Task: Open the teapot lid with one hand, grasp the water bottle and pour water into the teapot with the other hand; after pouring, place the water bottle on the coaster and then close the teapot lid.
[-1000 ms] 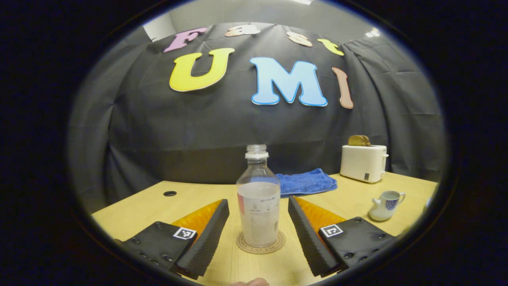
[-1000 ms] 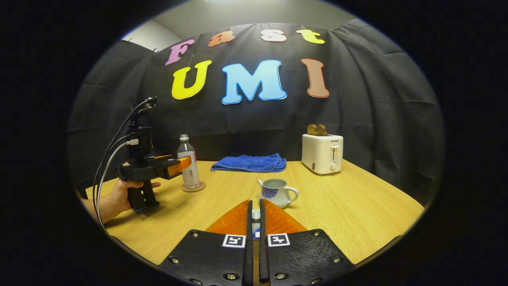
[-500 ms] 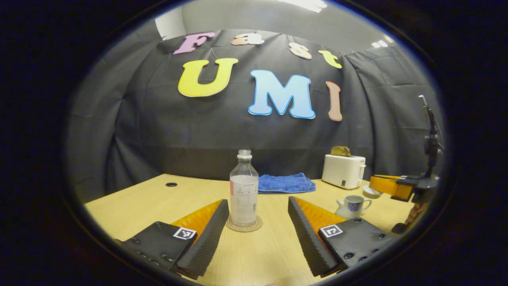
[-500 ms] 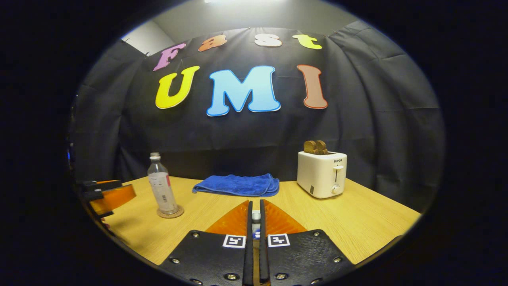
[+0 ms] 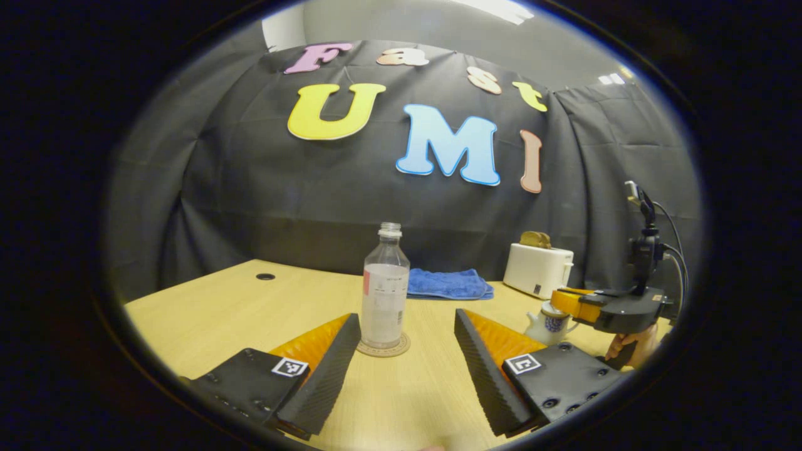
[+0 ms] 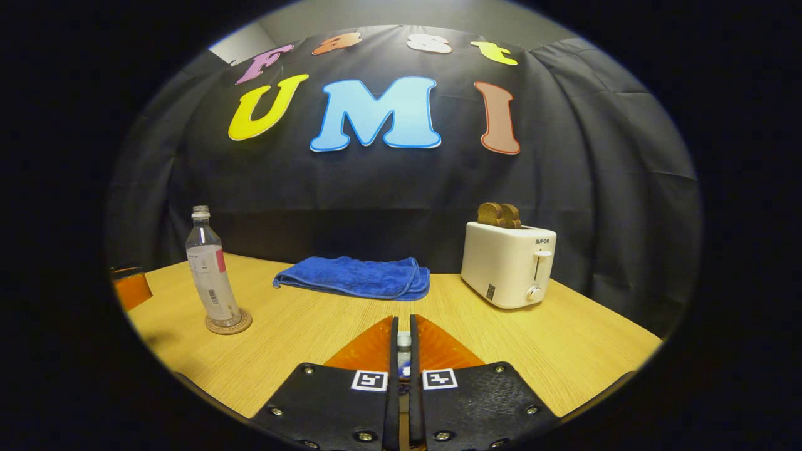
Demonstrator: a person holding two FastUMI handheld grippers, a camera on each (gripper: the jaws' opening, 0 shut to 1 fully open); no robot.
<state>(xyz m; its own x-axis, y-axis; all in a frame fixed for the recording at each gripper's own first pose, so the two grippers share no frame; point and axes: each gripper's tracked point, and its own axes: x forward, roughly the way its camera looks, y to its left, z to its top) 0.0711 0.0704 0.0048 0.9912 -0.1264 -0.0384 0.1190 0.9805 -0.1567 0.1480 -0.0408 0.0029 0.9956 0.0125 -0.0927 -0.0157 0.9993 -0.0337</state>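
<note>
Lid knob [image 6: 404,341] pinched between the right gripper [image 6: 404,351]'s closed fingers, right gripper hanging just above the teapot [image 5: 544,324] in the left gripper view; left gripper [image 5: 406,351] wide open, empty; water bottle [image 5: 383,288] upright on its coaster [image 5: 383,346] beyond.

You get even, fairly dim light from overhead; a ceiling panel [image 5: 495,7] glares white in the left gripper view. The table [image 6: 564,338] is well lit, with soft shadows beside the water bottle [image 6: 210,269]. Straight edges bow toward the rim (fisheye distortion). Focus is sharp throughout; no motion blur.
</note>
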